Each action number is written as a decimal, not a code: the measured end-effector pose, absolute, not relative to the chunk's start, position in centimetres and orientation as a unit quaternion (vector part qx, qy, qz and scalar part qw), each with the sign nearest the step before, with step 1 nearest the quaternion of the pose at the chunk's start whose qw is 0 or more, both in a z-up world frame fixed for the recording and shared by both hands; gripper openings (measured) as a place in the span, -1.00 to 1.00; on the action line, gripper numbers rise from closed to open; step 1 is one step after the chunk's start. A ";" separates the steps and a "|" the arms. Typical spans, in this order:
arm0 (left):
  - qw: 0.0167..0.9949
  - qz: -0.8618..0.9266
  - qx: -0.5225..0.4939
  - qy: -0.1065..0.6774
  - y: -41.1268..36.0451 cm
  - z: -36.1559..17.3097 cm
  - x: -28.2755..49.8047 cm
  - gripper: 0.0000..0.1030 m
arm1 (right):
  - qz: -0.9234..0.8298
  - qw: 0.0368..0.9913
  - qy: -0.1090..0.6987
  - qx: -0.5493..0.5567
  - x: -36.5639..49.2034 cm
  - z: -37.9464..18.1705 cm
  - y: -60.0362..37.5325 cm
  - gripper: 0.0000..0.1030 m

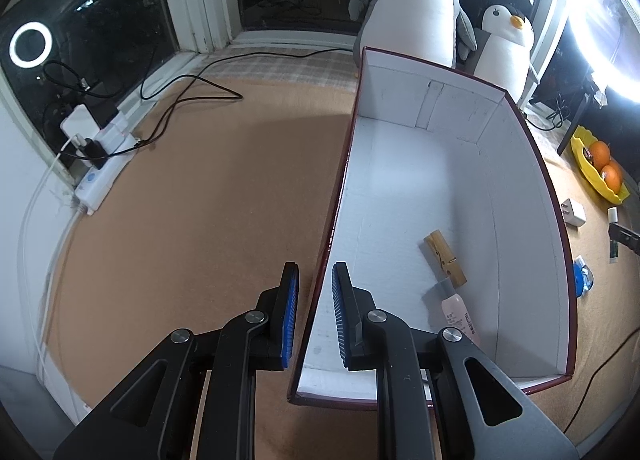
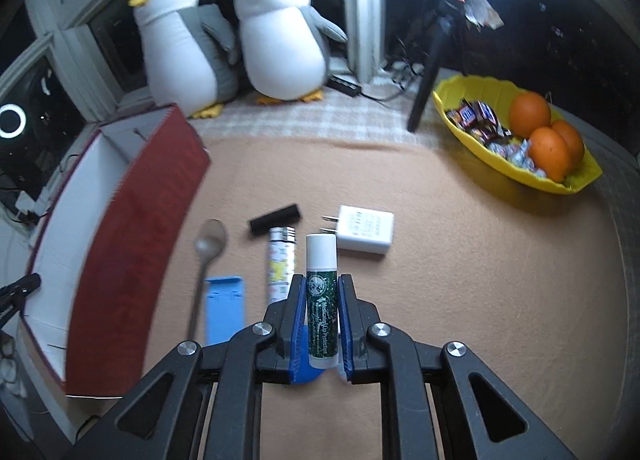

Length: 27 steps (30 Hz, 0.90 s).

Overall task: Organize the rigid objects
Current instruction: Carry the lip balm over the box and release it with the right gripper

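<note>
My right gripper [image 2: 321, 285] is shut on a green lip balm tube with a white cap [image 2: 321, 300], held above the tan mat. Below it lie a spoon [image 2: 206, 260], a blue holder [image 2: 224, 308], a lighter [image 2: 280, 264], a black stick [image 2: 275, 218] and a white charger [image 2: 366, 232]. My left gripper [image 1: 315, 274] straddles the left wall of the red box [image 1: 340, 188], one finger on each side with small gaps to the wall. Inside the box lie a wooden clothespin [image 1: 445, 258] and a pink tube [image 1: 460, 314].
A yellow bowl [image 2: 452, 100] with oranges and candy stands at the right. Two plush penguins [image 2: 280, 36] sit at the back by the window. A power strip [image 1: 100, 176] and cables lie at the left. A ring light's black stand [image 2: 428, 72] stands by the bowl.
</note>
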State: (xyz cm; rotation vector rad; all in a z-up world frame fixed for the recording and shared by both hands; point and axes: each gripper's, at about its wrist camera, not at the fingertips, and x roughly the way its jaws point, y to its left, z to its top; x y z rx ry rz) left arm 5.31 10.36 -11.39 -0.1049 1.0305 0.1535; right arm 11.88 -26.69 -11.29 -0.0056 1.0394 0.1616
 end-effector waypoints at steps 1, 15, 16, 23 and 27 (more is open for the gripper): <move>0.867 0.073 -0.051 0.490 10.4 -11.4 5.2 -0.71 | 0.083 0.867 0.491 -0.005 11.6 -10.7 -26.0 -0.73; 0.876 0.060 -0.065 0.475 11.0 -11.1 4.5 -0.82 | 0.169 0.875 0.453 -0.030 7.2 -6.0 -18.2 -0.73; 0.876 0.059 -0.065 0.474 11.0 -11.1 4.5 -0.82 | 0.175 0.874 0.452 -0.032 6.9 -6.0 -17.6 -0.73; 0.878 0.052 -0.071 0.470 11.2 -11.1 4.4 -0.82 | 0.213 0.867 0.449 -0.038 5.1 -5.9 -13.3 -0.73; 0.880 0.048 -0.073 0.468 11.3 -11.2 4.3 -0.84 | 0.232 0.861 0.449 -0.049 4.5 -6.2 -10.6 -0.73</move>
